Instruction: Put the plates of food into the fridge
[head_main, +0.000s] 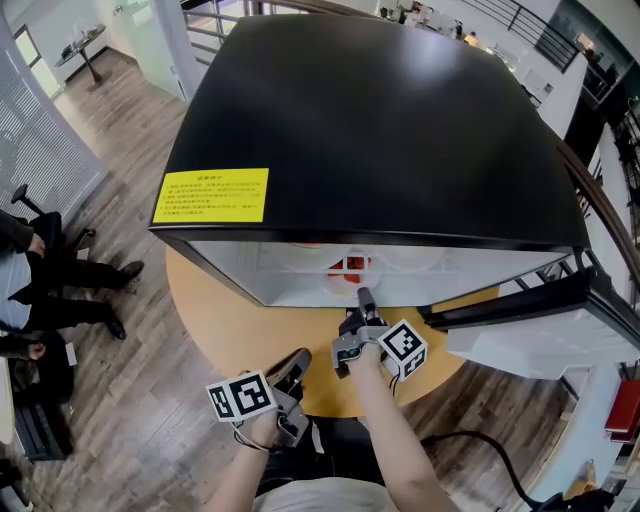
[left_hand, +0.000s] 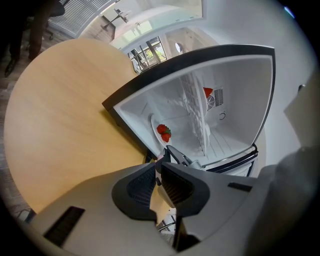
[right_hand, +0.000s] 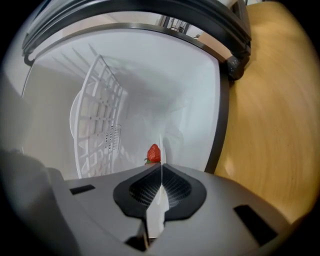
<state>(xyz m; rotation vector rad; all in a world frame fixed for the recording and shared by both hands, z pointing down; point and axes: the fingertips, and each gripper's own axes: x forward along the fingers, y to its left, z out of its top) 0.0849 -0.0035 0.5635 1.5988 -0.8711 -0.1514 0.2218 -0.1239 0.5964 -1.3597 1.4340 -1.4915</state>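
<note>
Right gripper (right_hand: 161, 167) was closed on the rim of the plate of strawberries (head_main: 330, 275) inside the fridge (head_main: 370, 120). Left gripper (left_hand: 160, 169) was closed and empty outside the fridge.

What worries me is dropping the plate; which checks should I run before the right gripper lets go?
1. Fridge open: ok.
2. Right gripper shut on the plate rim: ok.
3. Plate inside the fridge: ok.
4. Plate resting on the fridge floor: cannot tell.
5. Strawberries sitting on the plate: ok.
6. Left gripper shut, empty, outside the fridge over the table: ok.
</note>
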